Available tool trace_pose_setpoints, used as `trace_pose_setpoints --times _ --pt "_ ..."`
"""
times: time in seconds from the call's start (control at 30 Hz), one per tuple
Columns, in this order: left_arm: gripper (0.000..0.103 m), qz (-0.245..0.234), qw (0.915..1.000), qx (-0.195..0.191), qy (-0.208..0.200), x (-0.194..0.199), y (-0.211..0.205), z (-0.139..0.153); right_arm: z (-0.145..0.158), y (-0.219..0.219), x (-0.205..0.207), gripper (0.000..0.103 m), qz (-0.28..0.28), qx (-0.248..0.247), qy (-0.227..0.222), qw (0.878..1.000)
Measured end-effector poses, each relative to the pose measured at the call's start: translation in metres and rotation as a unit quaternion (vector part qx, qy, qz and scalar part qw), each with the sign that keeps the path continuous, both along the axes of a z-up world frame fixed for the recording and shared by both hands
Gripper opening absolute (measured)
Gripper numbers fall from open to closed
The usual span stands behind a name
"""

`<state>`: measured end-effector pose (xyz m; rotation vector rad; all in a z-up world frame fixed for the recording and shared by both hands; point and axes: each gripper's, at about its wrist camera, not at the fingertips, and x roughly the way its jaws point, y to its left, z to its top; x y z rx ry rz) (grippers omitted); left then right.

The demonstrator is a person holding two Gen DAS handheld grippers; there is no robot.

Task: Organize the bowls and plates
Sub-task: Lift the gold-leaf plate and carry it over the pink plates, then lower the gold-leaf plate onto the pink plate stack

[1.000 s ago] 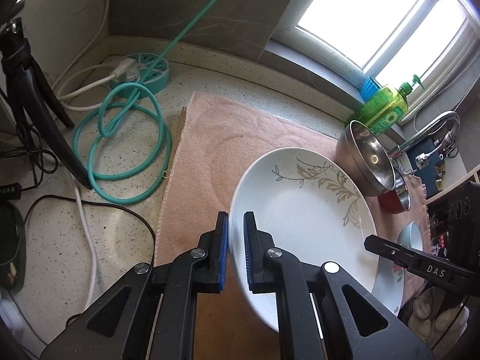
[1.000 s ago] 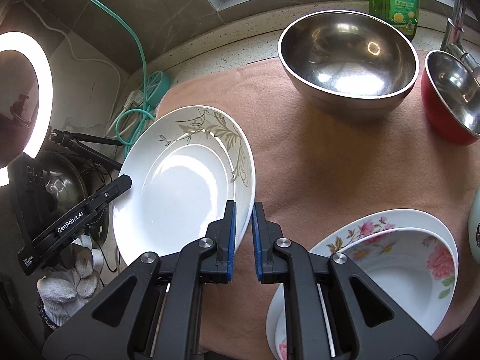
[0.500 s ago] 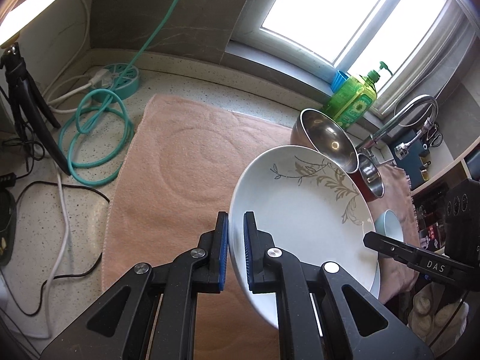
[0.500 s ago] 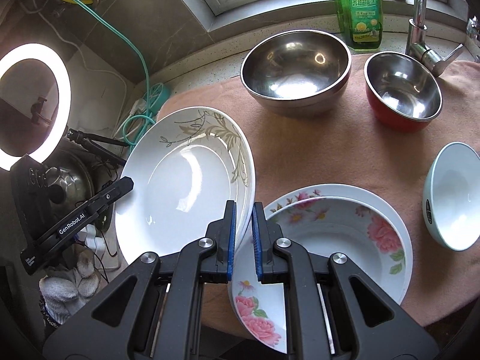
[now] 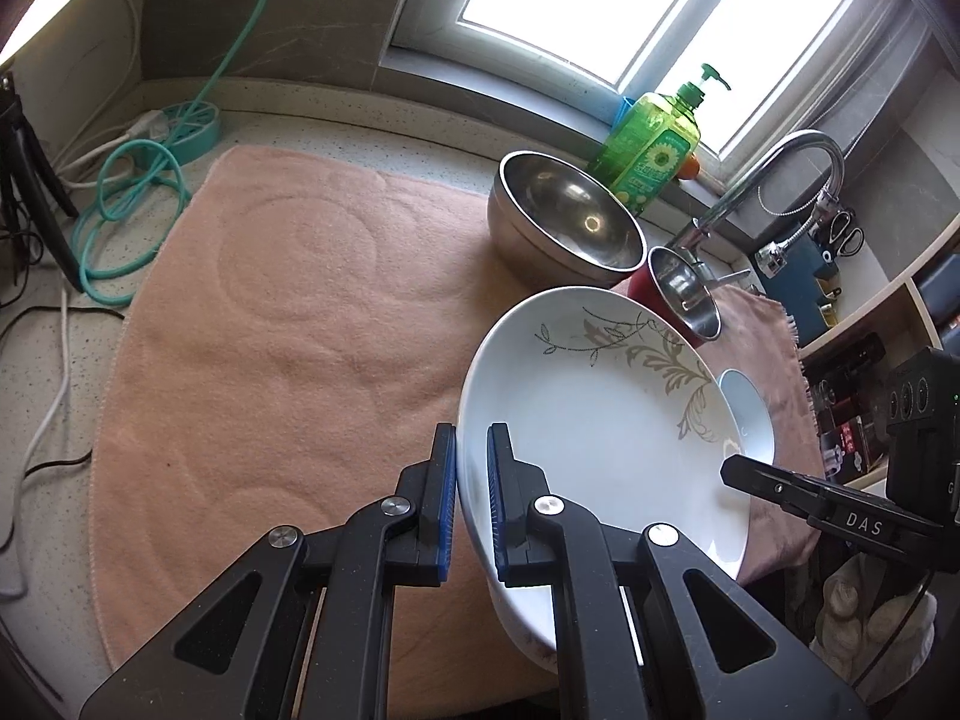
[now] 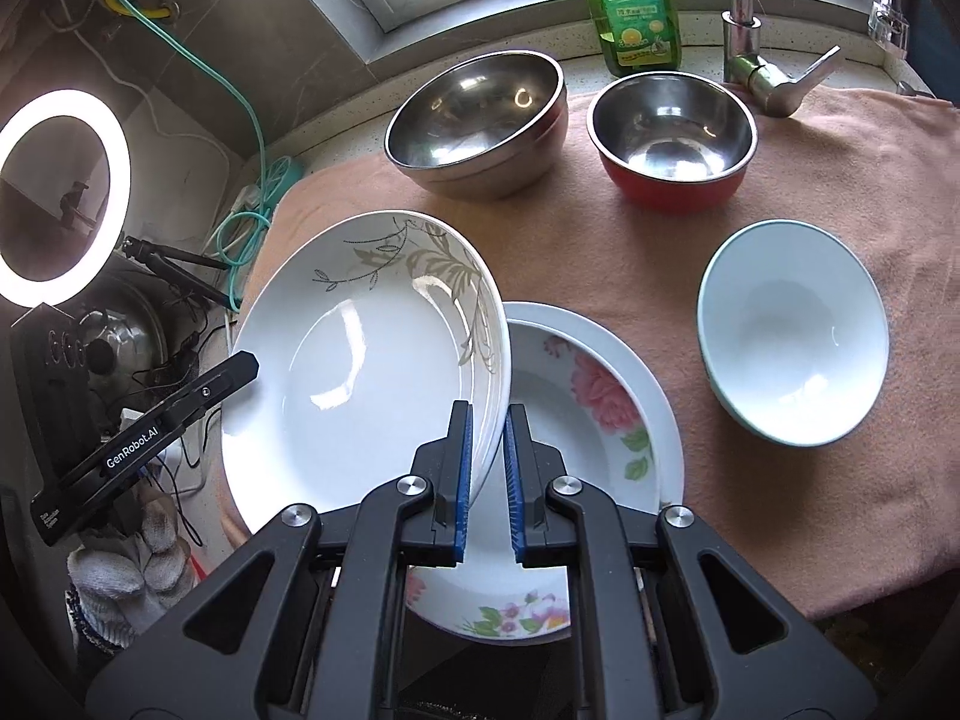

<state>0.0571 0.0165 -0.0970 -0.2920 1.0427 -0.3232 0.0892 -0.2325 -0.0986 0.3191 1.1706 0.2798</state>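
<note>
A white plate with a grey leaf pattern (image 5: pixel 600 420) (image 6: pixel 372 360) hangs tilted above the pink towel (image 5: pixel 300 330). My left gripper (image 5: pixel 471 438) is shut on its left rim and my right gripper (image 6: pixel 487 420) is shut on its right rim. The plate's right edge overlaps a flowered plate (image 6: pixel 594 396) that lies flat on the towel below it. A large steel bowl (image 6: pixel 480 114), a red bowl with a steel inside (image 6: pixel 672 138) and a pale blue bowl (image 6: pixel 792 330) stand apart on the towel farther back and to the right.
A green dish soap bottle (image 5: pixel 654 144) and a faucet (image 6: pixel 744 30) stand by the window behind the bowls. A coiled green hose (image 5: pixel 132 198), cables and a tripod lie left of the towel. A ring light (image 6: pixel 60 198) glows at the left.
Both grippers have carried the leaf-pattern plate to the right across the towel, from the left side to over the flowered plate. The grip on both rims has stayed the same.
</note>
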Motion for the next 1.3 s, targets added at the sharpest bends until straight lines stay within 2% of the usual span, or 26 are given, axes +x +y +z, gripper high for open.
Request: trace_pose_setpoints --times 0.53,1.3 --pt "0.008 -0.003 0.9997 0.008 0.024 -0.02 -0.034 -0.016 -0.03 -0.028 -0.011 0.011 0.026 -0.018 0.037 0.999" --pt "0.008 -0.012 0.998 0.024 0.057 -0.027 -0.048 -0.04 -0.042 -0.03 -0.018 0.011 0.033 -0.041 0.04 0.998"
